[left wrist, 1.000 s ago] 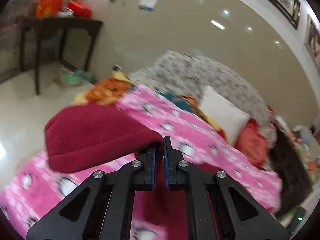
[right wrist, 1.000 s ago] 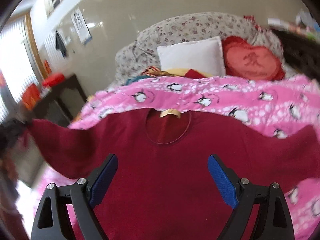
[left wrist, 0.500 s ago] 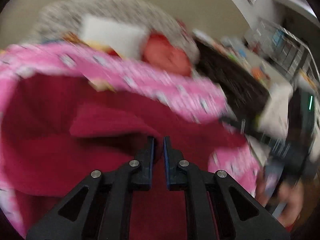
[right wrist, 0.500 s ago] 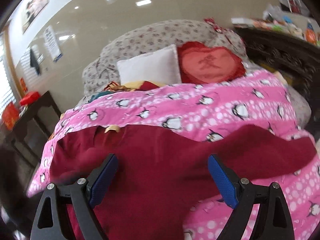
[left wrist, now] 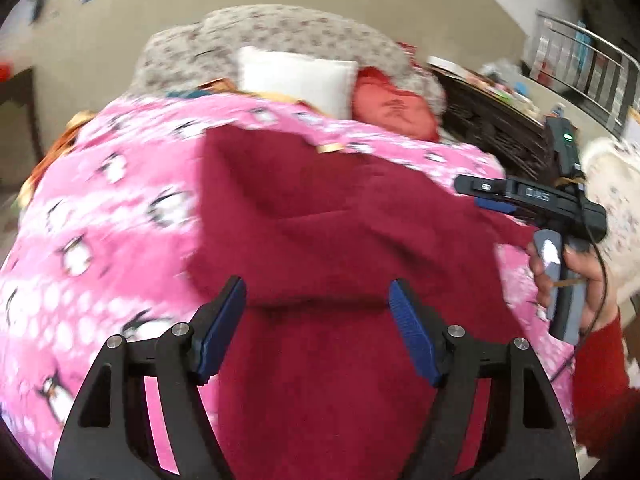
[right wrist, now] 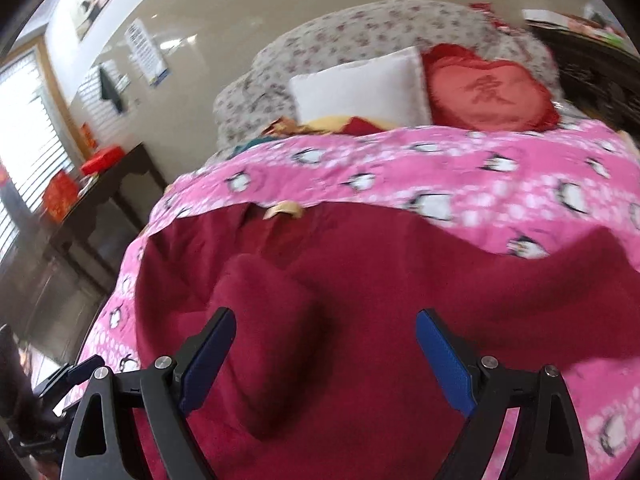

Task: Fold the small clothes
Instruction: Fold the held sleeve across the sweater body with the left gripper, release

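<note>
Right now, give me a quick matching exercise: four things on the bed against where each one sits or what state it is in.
Things:
1. red top
2. white pillow
3. heart cushion
4. left gripper

Places or states:
A. propped at the head of the bed, right of the white one
B. spread on the pink blanket, one sleeve folded in
C. jaws open over the cloth, just released
D. leaning on the flowered headboard, left of the red one

Pairs: 1-B, 2-D, 3-A, 4-C

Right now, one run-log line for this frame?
stage: left sleeve folded in | left gripper: just opened, empty | right gripper: open, empty | shirt: on blanket, right sleeve out
</note>
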Available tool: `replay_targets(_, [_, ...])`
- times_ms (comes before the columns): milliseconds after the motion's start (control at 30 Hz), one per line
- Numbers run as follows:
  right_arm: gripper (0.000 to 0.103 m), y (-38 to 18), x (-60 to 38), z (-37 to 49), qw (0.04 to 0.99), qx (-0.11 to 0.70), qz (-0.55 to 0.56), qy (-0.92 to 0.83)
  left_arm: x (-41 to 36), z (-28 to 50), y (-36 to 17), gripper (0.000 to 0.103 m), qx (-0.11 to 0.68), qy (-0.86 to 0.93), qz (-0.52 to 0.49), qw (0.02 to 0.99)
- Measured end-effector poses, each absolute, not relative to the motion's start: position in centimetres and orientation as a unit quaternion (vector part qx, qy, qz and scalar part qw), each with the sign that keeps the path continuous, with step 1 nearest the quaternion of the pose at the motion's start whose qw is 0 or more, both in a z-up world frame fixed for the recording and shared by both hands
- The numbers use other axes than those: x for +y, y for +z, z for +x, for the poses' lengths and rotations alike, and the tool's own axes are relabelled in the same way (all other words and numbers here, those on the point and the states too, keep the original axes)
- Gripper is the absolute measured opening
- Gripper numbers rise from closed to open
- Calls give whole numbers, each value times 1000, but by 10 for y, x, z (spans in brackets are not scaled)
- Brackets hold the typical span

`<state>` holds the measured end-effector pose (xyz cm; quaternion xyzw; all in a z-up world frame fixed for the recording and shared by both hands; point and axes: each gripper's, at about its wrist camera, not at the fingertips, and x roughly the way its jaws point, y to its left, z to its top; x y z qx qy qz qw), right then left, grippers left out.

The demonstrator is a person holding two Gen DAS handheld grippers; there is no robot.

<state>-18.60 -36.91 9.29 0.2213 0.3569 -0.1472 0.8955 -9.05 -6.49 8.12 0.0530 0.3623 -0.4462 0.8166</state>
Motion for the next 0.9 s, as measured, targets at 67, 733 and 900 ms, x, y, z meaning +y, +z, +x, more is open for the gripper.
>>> replay_targets(67, [90, 95, -353, -172, 894, 376, 198, -138, -64, -81, 73, 74, 373, -429, 47, 821])
replay_targets(733, [25, 115, -396, -251, 903, 340, 91, -248, -100, -66, 18, 74, 407, -356, 77, 838])
replay_targets(900, [43, 95, -415, -287, 872, 393, 140, -255, -97, -66, 13, 74, 406, -348, 84, 841])
